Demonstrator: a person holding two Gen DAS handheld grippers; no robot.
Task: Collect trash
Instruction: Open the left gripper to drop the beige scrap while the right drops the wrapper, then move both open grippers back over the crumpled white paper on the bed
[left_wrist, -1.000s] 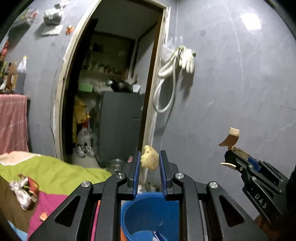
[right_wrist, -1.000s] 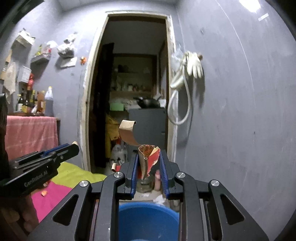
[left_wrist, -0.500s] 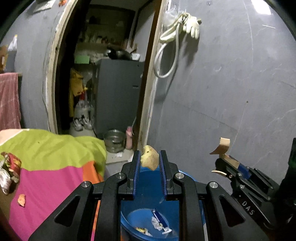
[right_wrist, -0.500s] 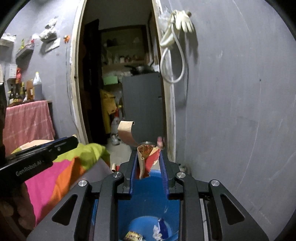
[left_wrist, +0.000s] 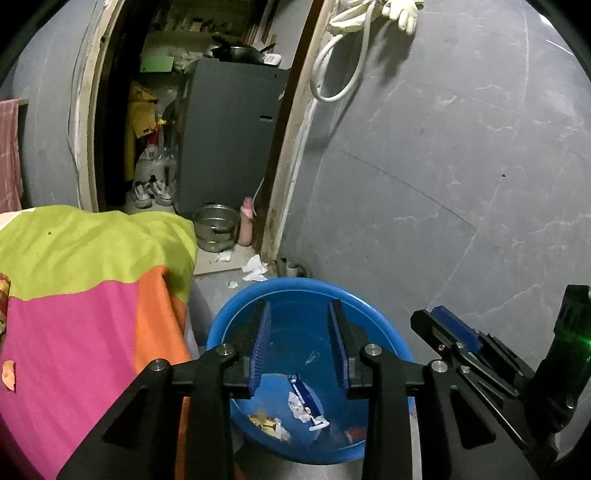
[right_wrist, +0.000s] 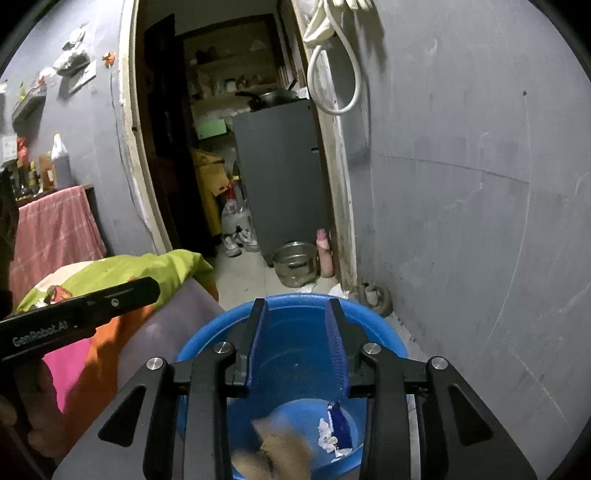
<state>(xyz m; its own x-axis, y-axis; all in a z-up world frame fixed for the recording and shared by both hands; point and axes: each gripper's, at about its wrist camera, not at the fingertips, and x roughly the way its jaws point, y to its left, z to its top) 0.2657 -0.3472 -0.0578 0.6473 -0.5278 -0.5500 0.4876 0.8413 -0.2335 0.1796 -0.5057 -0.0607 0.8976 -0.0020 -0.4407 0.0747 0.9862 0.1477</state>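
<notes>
A blue tub (left_wrist: 373, 317) (right_wrist: 373, 325) stands on the floor below both grippers, with wrappers (left_wrist: 306, 406) and scraps on its bottom. My left gripper (left_wrist: 298, 310) hangs over the tub, its jaws opening, nothing between them. My right gripper (right_wrist: 293, 306) is also over the tub, jaws opening and empty; it shows at the right of the left wrist view (left_wrist: 443, 317). A blurred tan and brown piece of trash (right_wrist: 277, 450) is falling into the tub under the right gripper. The left gripper's body (right_wrist: 74, 317) reaches in from the left of the right wrist view.
A bed with a green, pink and orange cover (left_wrist: 92, 280) lies left of the tub, a small scrap (left_wrist: 8, 374) on it. A grey wall (left_wrist: 443, 166) rises to the right. Beyond an open doorway stand a grey cabinet (left_wrist: 229, 136), a steel pot (left_wrist: 216, 229), crumpled tissues (left_wrist: 255, 267).
Both grippers came down over the blue tub and tipped toward it. Their jaws parted: the pale lump left the left gripper and the torn wrapper left the right one.
</notes>
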